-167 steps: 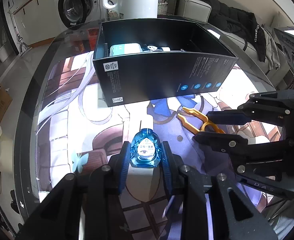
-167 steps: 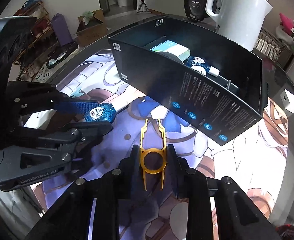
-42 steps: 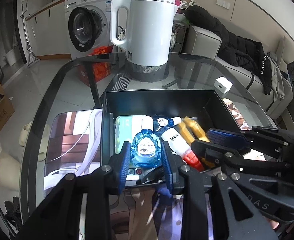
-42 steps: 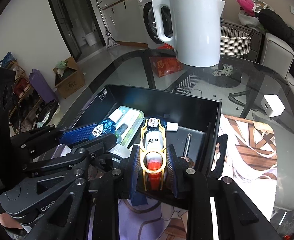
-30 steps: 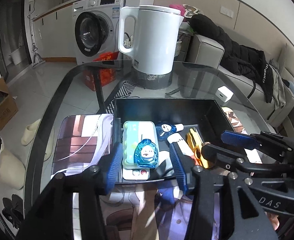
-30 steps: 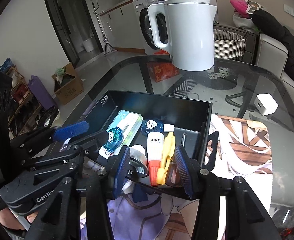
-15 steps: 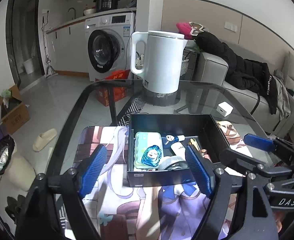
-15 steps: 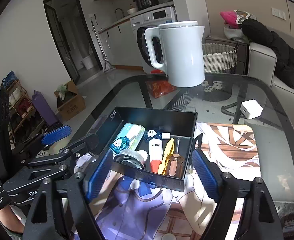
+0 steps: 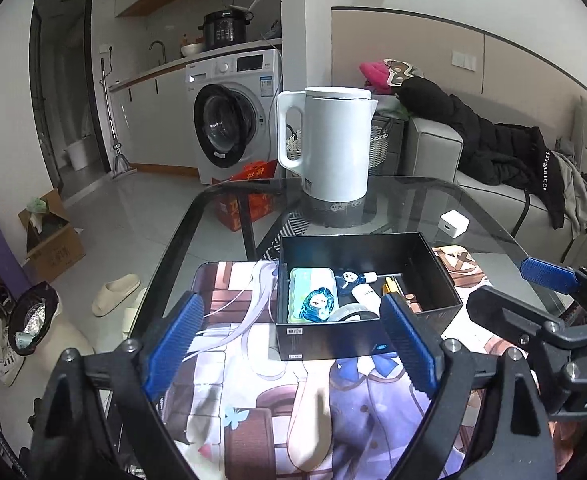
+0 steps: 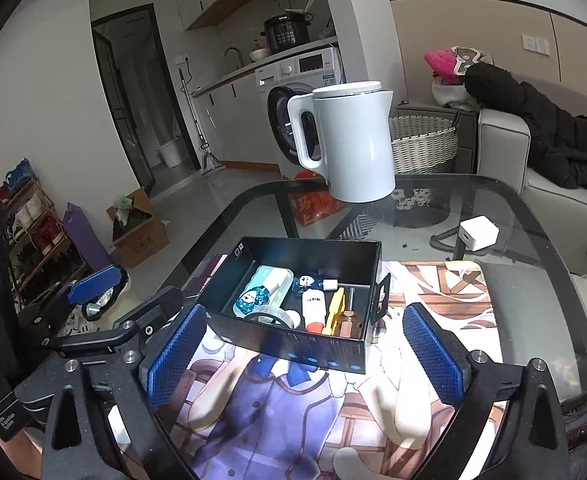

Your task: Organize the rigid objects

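Two handheld grippers hang over a glass table (image 9: 489, 208) w/ a printed anime mat (image 10: 445, 280), both aimed at a black open-top box (image 10: 321, 354) that sits on the mat.

Left gripper (image 9: 293, 344): jaws wide and opening further, blue pads apart at 9 and 3 o'clock of the frame centre, nothing between them, nothing held. In its view the box lies at 12 o'clock of the jaw gap, just beyond the pads. Right gripper (image 10: 307, 354): jaws spread about as far as they go, widening too, also empty; the box's near wall shows between its pads but neither pad touches it.

Inside the box, per the right wrist view: a blue eye-drop bottle (image 10: 252, 298) resting on a pale green case (image 10: 271, 280) at the left; a roll of clear tape (image 10: 271, 316) at the near wall; a white tube w/ red cap (image 10: 312, 308) mid-box; a yellow clip (image 10: 334, 308) just right of the tube; a brown item (image 10: 350, 322) at the near right corner, too small to ID; a small blue-and-white bottle (image 10: 307, 282) towards the back.

Beyond the box at 12 o'clock, a white kettle (image 9: 333, 148) stands on its base; a white charger cube (image 9: 454, 223) lies at approx. 2 o'clock of the box, well apart. Washing machine (image 9: 233, 120) and sofa w/ black coat (image 9: 489, 148) fill the background.
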A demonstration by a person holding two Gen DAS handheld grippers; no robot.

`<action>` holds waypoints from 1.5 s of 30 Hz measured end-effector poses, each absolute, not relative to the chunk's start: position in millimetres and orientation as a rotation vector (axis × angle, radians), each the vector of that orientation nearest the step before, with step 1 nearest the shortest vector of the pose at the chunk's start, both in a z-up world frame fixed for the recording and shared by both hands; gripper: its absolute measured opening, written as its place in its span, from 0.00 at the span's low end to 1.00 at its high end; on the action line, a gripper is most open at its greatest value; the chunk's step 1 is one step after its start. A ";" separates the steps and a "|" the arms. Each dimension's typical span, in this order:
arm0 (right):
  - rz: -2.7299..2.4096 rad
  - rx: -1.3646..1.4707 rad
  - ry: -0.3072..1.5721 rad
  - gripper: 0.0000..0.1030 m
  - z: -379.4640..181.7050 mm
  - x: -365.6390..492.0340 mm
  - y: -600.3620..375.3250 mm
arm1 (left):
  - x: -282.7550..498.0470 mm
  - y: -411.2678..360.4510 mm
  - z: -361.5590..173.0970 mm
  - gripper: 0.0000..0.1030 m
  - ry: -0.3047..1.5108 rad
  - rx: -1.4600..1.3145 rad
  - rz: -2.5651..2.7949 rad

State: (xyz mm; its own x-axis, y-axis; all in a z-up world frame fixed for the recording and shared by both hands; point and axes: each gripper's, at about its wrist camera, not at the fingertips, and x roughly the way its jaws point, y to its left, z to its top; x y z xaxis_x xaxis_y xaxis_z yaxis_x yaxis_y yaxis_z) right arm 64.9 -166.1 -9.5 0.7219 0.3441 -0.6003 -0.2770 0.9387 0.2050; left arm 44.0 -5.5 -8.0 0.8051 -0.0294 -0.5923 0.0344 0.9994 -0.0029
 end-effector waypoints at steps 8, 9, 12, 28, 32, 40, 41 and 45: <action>0.343 0.099 0.692 0.99 -11.0 55.0 -168.7 | 37.7 -8.7 -10.1 0.88 0.665 0.005 -0.037; 0.346 0.100 0.693 0.99 -11.3 54.7 -168.7 | 37.2 -9.4 -10.3 0.88 0.668 0.009 -0.037; 0.350 0.097 0.699 0.99 -12.3 52.7 -168.3 | 33.5 -9.7 -13.4 0.88 0.667 0.009 -0.023; 0.332 0.093 0.567 0.99 -11.1 33.1 -181.1 | 16.6 -9.0 -17.6 0.97 0.464 0.055 -0.032; 0.327 0.084 0.477 0.99 -0.1 25.8 -183.8 | 11.6 -3.4 -8.0 0.99 0.408 0.026 -0.026; 0.332 0.121 0.362 0.99 12.6 11.5 -194.9 | 0.7 3.5 1.2 1.00 0.358 0.002 -0.035; 0.331 0.125 0.350 0.99 14.1 9.0 -196.1 | -2.2 3.6 2.0 1.00 0.347 -0.003 -0.036; 0.337 0.122 0.326 0.99 18.9 2.9 -196.7 | -8.5 3.8 4.9 1.00 0.311 -0.005 -0.038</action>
State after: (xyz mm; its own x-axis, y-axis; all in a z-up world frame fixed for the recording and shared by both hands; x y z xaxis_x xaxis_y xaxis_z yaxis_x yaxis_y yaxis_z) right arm 2.9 -196.7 18.9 0.8923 0.3433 -0.2930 -0.3045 0.9371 0.1706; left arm -8.5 3.8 4.9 0.9512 -0.0386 -0.3061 0.0370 0.9993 -0.0113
